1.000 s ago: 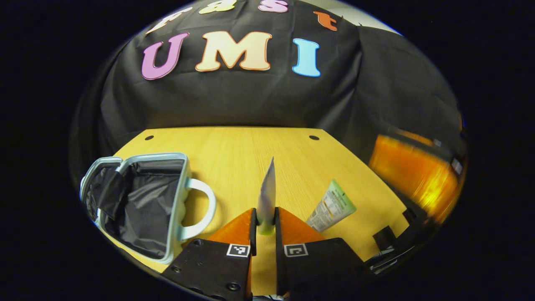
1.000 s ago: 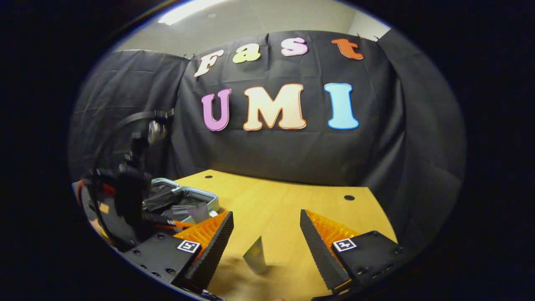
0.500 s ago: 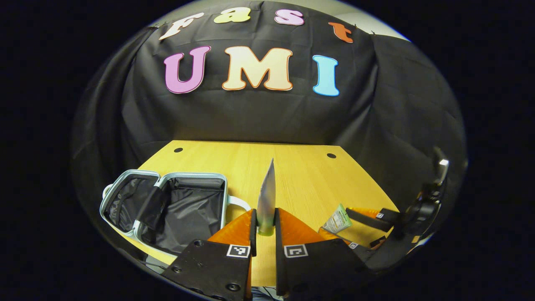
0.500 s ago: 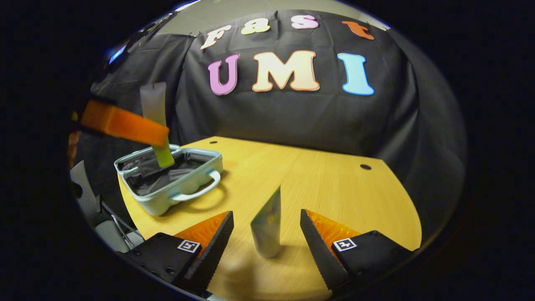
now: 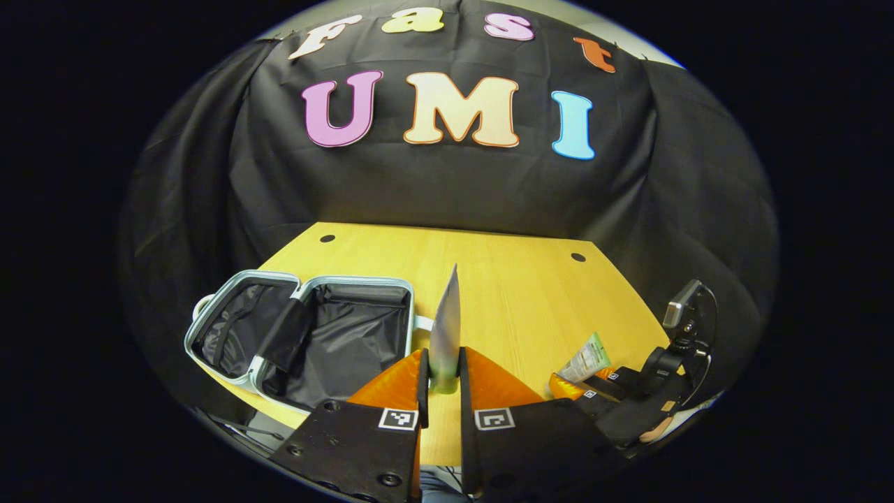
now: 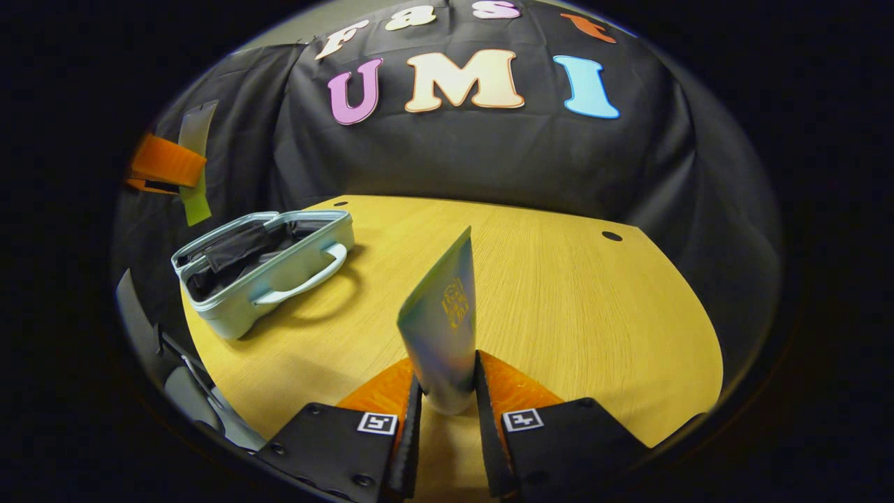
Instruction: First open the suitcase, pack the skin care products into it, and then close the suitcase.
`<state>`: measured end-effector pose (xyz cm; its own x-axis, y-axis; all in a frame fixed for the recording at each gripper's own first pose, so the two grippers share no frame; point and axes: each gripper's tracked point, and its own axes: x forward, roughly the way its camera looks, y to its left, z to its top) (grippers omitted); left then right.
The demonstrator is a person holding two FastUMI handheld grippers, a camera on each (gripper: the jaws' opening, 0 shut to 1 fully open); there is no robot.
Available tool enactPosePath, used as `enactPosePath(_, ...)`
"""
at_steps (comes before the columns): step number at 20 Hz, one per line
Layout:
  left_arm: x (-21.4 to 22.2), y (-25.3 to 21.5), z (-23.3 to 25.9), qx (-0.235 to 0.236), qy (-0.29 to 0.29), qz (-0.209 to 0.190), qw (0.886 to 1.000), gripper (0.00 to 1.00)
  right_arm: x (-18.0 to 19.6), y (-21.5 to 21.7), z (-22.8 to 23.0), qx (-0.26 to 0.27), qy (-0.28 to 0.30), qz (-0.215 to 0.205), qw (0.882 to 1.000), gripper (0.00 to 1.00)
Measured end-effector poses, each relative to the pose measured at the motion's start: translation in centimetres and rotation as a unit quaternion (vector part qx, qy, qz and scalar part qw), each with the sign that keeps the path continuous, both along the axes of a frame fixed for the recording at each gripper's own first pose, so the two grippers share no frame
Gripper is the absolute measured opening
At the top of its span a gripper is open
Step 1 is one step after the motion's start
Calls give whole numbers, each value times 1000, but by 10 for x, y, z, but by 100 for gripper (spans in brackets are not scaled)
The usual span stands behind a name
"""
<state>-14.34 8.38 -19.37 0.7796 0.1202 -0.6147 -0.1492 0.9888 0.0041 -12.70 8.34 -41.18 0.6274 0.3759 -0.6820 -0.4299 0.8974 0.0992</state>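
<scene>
My left gripper [image 5: 441,381] holds a silvery-grey tube [image 5: 445,328] with a pale green cap end. My right gripper [image 6: 443,405] holds a tube [image 6: 441,328] fading from green to blue-white, with a small gold emblem. The suitcase [image 5: 307,335] has a pale mint shell and black lining. The tabletop [image 5: 510,293] is honey-yellow wood grain.
</scene>
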Motion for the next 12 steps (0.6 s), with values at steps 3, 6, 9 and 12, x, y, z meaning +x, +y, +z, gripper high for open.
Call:
enactPosePath(3, -3, 20, -5, 9, 17, 10, 1000, 15, 2, 0, 8, -2, 29, 0, 1000, 31)
enactPosePath(6, -4, 43, -9, 7, 30, 18, 999, 15, 11, 9, 41, 23, 36, -16, 999, 31)
enactPosePath(9, -6, 74, -19, 14, 43, 22, 999, 15, 24, 39, 83, 50, 15, -19, 998, 31)
enactPosePath(12, -12, 106, -38, 4, 72, 19, 997, 15, 31, 77, 114, 61, 7, -7, 998, 28)
